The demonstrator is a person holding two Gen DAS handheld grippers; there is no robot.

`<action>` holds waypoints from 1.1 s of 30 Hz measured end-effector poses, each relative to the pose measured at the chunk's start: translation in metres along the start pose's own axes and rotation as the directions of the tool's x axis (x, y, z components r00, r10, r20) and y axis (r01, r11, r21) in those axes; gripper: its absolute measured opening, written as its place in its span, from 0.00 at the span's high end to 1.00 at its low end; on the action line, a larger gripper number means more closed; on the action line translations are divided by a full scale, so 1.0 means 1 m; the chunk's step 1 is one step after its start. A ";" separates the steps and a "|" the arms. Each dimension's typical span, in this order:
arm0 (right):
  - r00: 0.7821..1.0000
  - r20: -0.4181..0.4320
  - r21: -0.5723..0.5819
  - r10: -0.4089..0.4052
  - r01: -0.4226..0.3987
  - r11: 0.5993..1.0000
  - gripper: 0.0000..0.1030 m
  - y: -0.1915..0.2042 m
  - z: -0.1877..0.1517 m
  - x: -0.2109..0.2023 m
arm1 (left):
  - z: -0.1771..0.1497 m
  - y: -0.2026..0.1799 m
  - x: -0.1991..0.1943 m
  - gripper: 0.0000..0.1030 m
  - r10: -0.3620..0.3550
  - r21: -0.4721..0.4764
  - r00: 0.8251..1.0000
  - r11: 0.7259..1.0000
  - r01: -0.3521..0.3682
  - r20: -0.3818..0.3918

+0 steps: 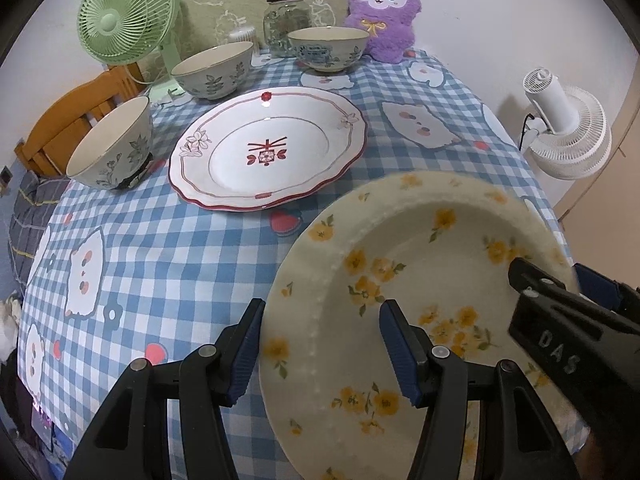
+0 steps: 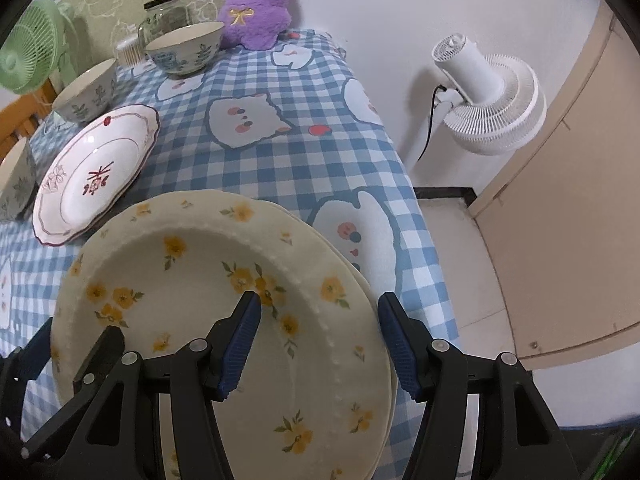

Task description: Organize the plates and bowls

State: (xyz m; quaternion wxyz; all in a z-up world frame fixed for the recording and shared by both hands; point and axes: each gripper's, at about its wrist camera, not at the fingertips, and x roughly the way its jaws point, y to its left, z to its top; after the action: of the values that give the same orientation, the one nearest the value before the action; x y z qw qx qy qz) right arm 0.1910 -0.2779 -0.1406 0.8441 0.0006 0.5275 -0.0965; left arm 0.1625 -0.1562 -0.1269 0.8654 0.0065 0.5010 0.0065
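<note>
Both wrist views look down close over the yellow-flowered plate [image 1: 400,280] [image 2: 224,280], seemingly from opposite rims.

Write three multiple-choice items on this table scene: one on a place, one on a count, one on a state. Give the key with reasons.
1. Where does the red-trimmed plate lie?
A. on the checked tablecloth, beside the bowls
B. on the floor
C. on top of the purple plush toy

2. How many bowls stand on the table?
A. one
B. three
C. five

3. How is the left hand-held gripper set at the yellow-flowered plate?
A. shut tight, far from it
B. open, its fingers either side of the plate's rim
C. out of view

Key:
1 A: it rests flat on the cloth, near the bowls.
2 B: near bowl, middle bowl, far bowl.
3 B: a wide gap shows between the fingers, with the rim between them.
</note>
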 end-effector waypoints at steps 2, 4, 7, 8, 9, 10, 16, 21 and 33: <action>1.000 0.002 0.001 0.004 -0.004 1.000 0.38 -0.001 0.000 0.001 | 0.000 0.000 0.000 0.43 0.005 -0.011 1.000 1.000 -0.005 0.002; 1.000 0.001 -0.008 0.000 0.000 1.000 0.38 0.000 0.001 0.002 | 0.000 -0.001 0.000 0.43 0.016 -0.013 1.000 1.000 -0.016 0.004; 1.000 0.000 -0.012 0.006 -0.006 1.000 0.36 -0.001 0.002 0.003 | -0.001 -0.002 0.001 0.43 0.026 -0.009 1.000 1.000 -0.026 0.008; 1.000 0.001 -0.010 0.007 -0.007 1.000 0.35 -0.001 0.002 0.003 | 0.000 -0.002 0.001 0.43 0.026 -0.011 1.000 1.000 -0.026 0.008; 1.000 0.002 -0.009 0.007 -0.007 1.000 0.35 0.000 0.002 0.004 | -0.001 -0.002 0.001 0.43 0.025 -0.010 1.000 1.000 -0.025 0.009; 1.000 0.002 -0.010 0.009 -0.009 1.000 0.34 0.000 0.003 0.005 | -0.001 -0.002 0.001 0.40 0.023 -0.008 1.000 1.000 -0.022 0.009; 0.999 -0.009 -0.024 0.040 -0.041 0.999 0.34 -0.004 0.003 0.007 | 0.000 -0.006 0.002 0.32 0.012 0.007 1.000 1.000 -0.012 0.007; 1.000 -0.010 -0.046 0.005 -0.006 0.999 0.34 -0.003 0.002 0.007 | 0.000 -0.011 0.004 0.28 0.016 0.024 1.000 1.000 -0.016 0.003; 0.997 -0.056 0.039 0.050 -0.047 0.998 0.34 -0.013 0.007 -0.003 | 0.000 -0.007 -0.004 0.23 -0.027 0.017 1.000 0.999 0.027 -0.002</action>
State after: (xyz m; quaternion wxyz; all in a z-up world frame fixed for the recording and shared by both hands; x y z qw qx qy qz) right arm 0.1935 -0.2912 -0.1337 0.8306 0.0322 0.5492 -0.0859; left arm 0.1606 -0.1632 -0.1229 0.8649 0.0069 0.5018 -0.0095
